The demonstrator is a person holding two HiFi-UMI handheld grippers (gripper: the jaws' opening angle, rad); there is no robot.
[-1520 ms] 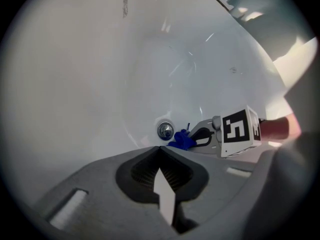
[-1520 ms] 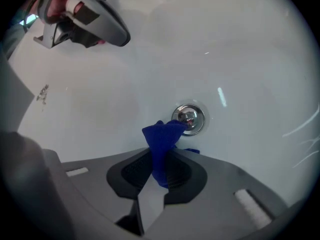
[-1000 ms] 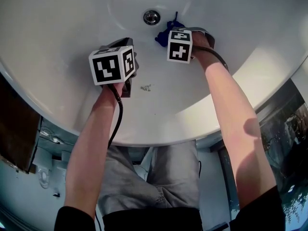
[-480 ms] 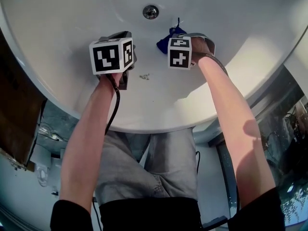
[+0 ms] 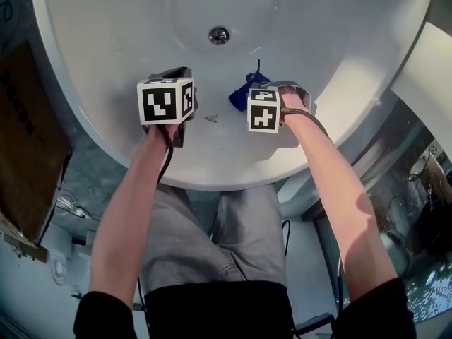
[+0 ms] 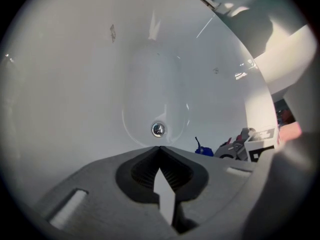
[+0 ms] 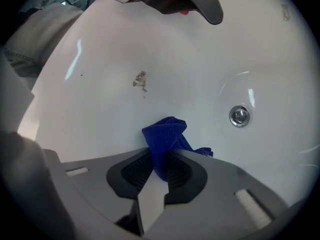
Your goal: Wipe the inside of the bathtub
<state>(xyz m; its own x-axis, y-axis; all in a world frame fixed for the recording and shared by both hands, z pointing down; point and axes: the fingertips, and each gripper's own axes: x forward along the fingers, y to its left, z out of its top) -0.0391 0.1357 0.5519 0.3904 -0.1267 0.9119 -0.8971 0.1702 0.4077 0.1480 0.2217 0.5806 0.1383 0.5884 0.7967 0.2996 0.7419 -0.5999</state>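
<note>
The blue cloth (image 7: 165, 139) lies bunched inside the white bathtub (image 5: 106, 62), on the curved wall nearest the person, a little below and right of the round metal drain (image 5: 218, 35). The right gripper (image 7: 159, 156) has its fingers clenched on the near end of the cloth, and the rest of the fabric stands up in a loose fold beyond the fingertips and touches the tub surface. A thin blue tag or thread sticks up from the cloth in the head view.

Just left of the cloth, on the same wall, sits a small greyish-brown smudge (image 7: 140, 80); the tub around it looks clean and glossy.

The left gripper (image 6: 159, 148) is held over the tub wall beside the right one, with the smudge between the two in the head view. Its fingers are clenched tip to tip with nothing between them, and they point toward the drain.

Both of the person's bare forearms reach over the near rim of the tub. Grey trousers (image 5: 212, 239) show below the rim, and a brown board (image 5: 28, 147) leans at the left, outside the tub.
</note>
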